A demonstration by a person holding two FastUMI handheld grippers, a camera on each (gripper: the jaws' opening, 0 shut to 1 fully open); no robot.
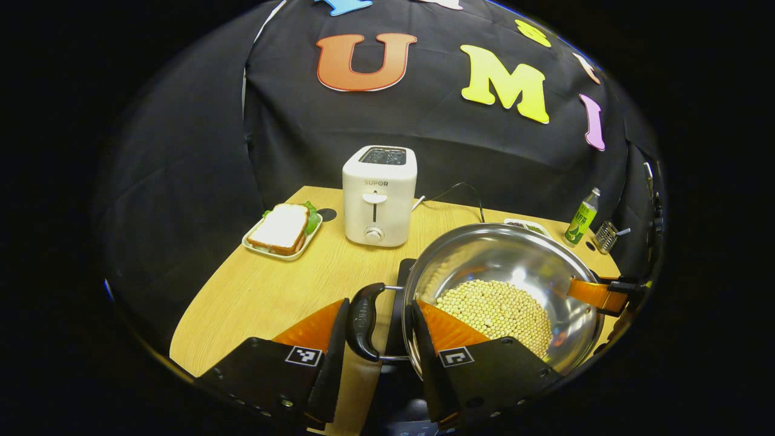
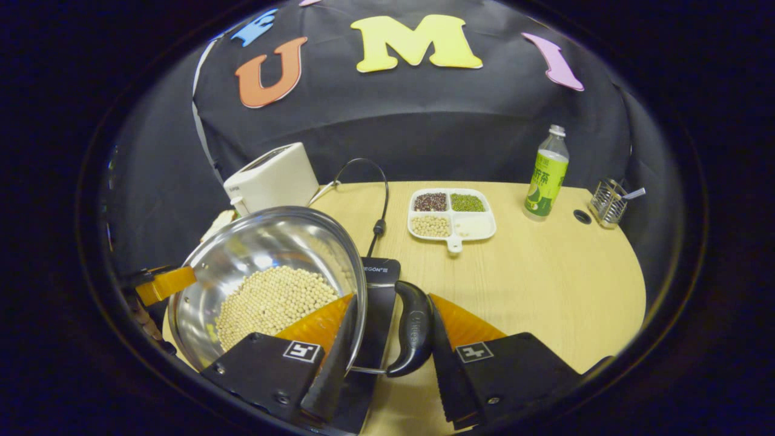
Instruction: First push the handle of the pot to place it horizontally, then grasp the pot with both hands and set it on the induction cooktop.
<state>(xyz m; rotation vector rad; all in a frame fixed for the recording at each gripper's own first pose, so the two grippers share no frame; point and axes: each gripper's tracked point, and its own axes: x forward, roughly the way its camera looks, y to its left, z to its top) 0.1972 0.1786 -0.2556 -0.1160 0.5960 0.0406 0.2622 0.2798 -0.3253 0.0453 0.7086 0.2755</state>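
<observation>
A steel pot (image 1: 514, 260) holding pale beans (image 1: 493, 309) sits over the black induction cooktop (image 1: 401, 284); I cannot tell whether it rests on it. My left gripper (image 1: 378, 306) is shut on the pot's black side handle (image 1: 363, 321), with one finger outside the handle and the other inside the rim. My right gripper (image 2: 392, 298) is shut the same way on the opposite black handle (image 2: 413, 333). In the right gripper view the pot (image 2: 266, 248) covers most of the cooktop (image 2: 380, 284). Each gripper's orange finger shows across the pot, the right gripper's finger (image 1: 596, 295) and the left gripper's finger (image 2: 164, 283).
On the wooden table (image 2: 545, 272) stand a white toaster (image 1: 379, 197), a tray with a sandwich (image 1: 281, 230), a divided dish of beans (image 2: 451, 213), a green-labelled bottle (image 2: 545, 175) and a wire holder (image 2: 608, 203). A black cable (image 2: 380, 206) runs to the cooktop.
</observation>
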